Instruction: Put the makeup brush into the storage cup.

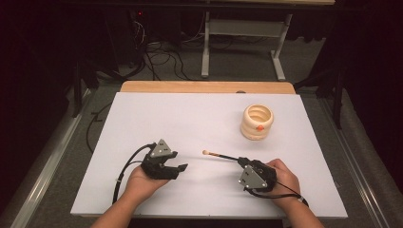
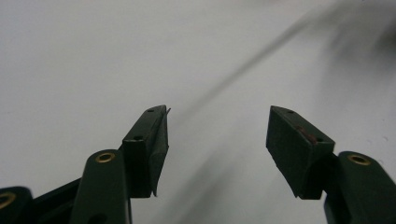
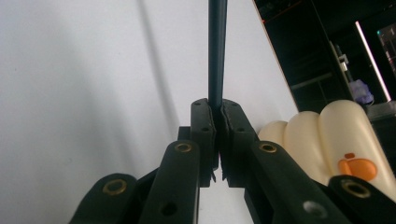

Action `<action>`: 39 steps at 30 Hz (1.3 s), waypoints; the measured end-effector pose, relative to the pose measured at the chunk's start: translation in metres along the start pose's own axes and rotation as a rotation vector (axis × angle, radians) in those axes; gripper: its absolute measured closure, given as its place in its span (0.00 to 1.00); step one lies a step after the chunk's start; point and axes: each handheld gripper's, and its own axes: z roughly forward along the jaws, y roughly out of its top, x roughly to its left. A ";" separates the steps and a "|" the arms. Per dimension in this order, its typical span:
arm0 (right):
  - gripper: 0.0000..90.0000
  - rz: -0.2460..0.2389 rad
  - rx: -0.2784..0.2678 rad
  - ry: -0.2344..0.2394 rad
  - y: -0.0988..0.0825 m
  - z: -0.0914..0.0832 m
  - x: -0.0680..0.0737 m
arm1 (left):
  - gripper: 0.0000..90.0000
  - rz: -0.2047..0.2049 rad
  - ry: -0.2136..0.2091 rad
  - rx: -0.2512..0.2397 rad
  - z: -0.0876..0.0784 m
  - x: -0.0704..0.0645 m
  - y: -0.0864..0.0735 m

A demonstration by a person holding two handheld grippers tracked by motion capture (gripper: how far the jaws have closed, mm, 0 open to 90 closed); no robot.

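My right claw (image 1: 243,163) clamped tight on dark stick (image 1: 223,156), pads pinching its near end; stick juts straight out from jaws, round pale tip (image 1: 205,152) far from claw, low over white table (image 1: 190,118). Cream ribbed cup (image 1: 257,121) with orange spot beyond right claw, apart. My left claw (image 1: 177,167) parted, nothing between pads, near stick tip, not touching.

Thin dark stick (image 1: 222,155), pale knob tip, w/ butt end clamped.
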 end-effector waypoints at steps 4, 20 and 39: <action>0.97 0.040 0.000 0.002 -0.003 0.003 0.000 | 0.39 -0.047 0.002 -0.055 0.000 0.003 -0.009; 0.97 0.429 -0.032 0.057 -0.021 0.010 -0.014 | 0.21 -0.166 0.017 -0.170 -0.003 0.015 -0.023; 0.97 0.721 -0.092 0.134 -0.027 0.008 -0.019 | 0.18 -0.171 0.027 -0.197 -0.006 0.015 -0.023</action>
